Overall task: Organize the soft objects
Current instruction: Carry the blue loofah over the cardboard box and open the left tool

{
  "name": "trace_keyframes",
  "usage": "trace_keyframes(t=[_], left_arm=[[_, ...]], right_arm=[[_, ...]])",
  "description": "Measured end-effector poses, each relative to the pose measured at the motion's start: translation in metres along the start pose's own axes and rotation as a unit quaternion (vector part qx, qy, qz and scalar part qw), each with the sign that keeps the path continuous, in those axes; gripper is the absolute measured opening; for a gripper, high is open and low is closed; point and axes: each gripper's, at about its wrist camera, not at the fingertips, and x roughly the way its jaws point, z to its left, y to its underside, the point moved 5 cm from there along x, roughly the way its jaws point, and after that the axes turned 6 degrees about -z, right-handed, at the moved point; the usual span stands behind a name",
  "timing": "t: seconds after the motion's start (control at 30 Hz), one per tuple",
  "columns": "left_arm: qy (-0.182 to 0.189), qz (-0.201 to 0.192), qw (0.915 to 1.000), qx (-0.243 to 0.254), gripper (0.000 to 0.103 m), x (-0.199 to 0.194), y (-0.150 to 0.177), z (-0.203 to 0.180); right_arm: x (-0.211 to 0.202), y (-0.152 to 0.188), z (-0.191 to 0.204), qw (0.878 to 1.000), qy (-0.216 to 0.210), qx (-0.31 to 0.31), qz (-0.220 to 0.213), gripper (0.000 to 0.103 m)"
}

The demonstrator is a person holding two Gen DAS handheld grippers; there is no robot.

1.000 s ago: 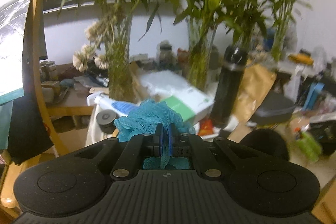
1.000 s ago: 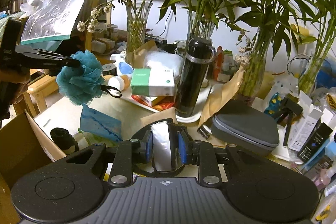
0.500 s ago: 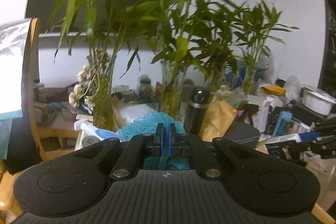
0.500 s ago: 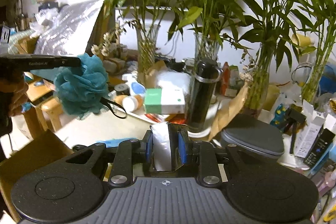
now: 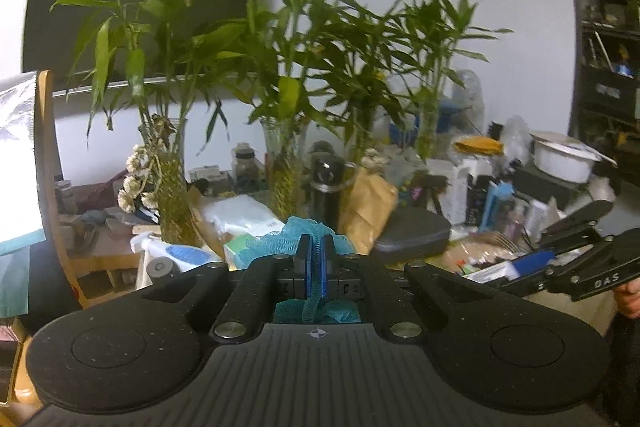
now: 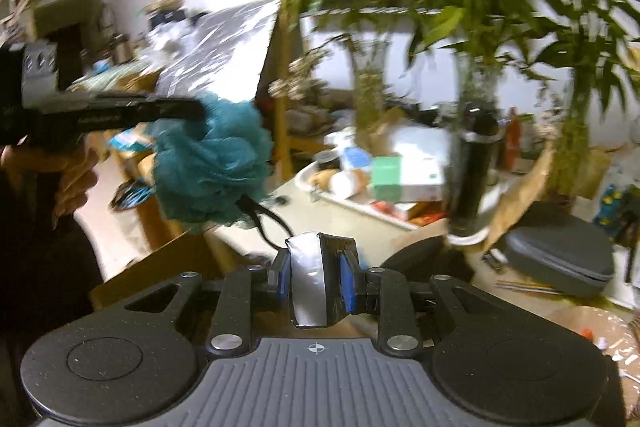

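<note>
A teal mesh bath pouf [image 5: 295, 227] bulges out above and below the blue pads of my left gripper [image 5: 316, 247], which is shut on it. From the right wrist view the same pouf [image 6: 212, 167] hangs in the air off the tip of the left gripper [image 6: 188, 113], with a black cord loop dangling under it. My right gripper [image 6: 316, 263] is shut on a silver and black soft packet [image 6: 310, 281]. In the left wrist view the right gripper [image 5: 520, 265] reaches in from the right edge.
The cluttered table holds glass vases of bamboo [image 5: 284, 171], a black flask [image 6: 472, 163], a green and white box [image 6: 404, 175] and a grey zip case [image 6: 560, 259]. An open cardboard box [image 6: 160, 267] sits below the pouf. A person's hand [image 6: 72, 183] grips the left handle.
The left gripper has risen with the pouf, and the right gripper has come into its view at the right. In the right wrist view the pouf is nearer and further right.
</note>
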Motion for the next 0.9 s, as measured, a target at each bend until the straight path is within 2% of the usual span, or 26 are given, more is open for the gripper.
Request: trace_keyframes(t=[0.23, 0.33, 0.63, 0.67, 0.7, 0.73, 0.77, 0.8, 0.83, 0.87, 0.9], left_arm=[[0.014, 0.020, 0.9996, 0.013, 0.004, -0.019, 0.008, -0.018], [0.022, 0.030, 0.9992, 0.018, 0.001, -0.024, 0.013, -0.026], [0.047, 0.060, 0.9970, 0.017, 0.001, -0.028, 0.027, -0.038], [0.047, 0.065, 0.9966, 0.019, 0.005, -0.028, 0.030, -0.038], [0.045, 0.066, 0.9966, 0.021, 0.005, -0.028, 0.032, -0.038], [0.046, 0.071, 0.9961, 0.025, 0.005, -0.028, 0.035, -0.038], [0.047, 0.082, 0.9951, 0.027, 0.005, -0.027, 0.039, -0.038], [0.046, 0.089, 0.9946, 0.028, 0.007, -0.026, 0.040, -0.038], [0.040, 0.094, 0.9943, 0.030, 0.018, -0.026, 0.043, -0.036], [0.035, 0.098, 0.9941, 0.031, 0.037, -0.026, 0.045, -0.034], [0.031, 0.100, 0.9940, 0.031, 0.047, -0.026, 0.047, -0.033]], right_arm=[[0.001, 0.020, 0.022, 0.998, -0.038, -0.029, 0.049, 0.028], [0.002, 0.028, 0.028, 0.996, -0.047, -0.039, 0.069, 0.028], [0.010, 0.045, 0.032, 0.991, -0.046, -0.058, 0.116, 0.030], [0.010, 0.046, 0.033, 0.990, -0.046, -0.062, 0.120, 0.033], [0.011, 0.048, 0.034, 0.989, -0.048, -0.066, 0.124, 0.047], [0.012, 0.048, 0.035, 0.988, -0.049, -0.069, 0.126, 0.057], [0.011, 0.049, 0.037, 0.988, -0.050, -0.074, 0.125, 0.075], [0.011, 0.048, 0.039, 0.988, -0.051, -0.080, 0.122, 0.085], [0.009, 0.047, 0.041, 0.988, -0.053, -0.086, 0.116, 0.088], [0.008, 0.046, 0.041, 0.988, -0.054, -0.089, 0.110, 0.092], [0.008, 0.044, 0.042, 0.989, -0.055, -0.090, 0.105, 0.095]])
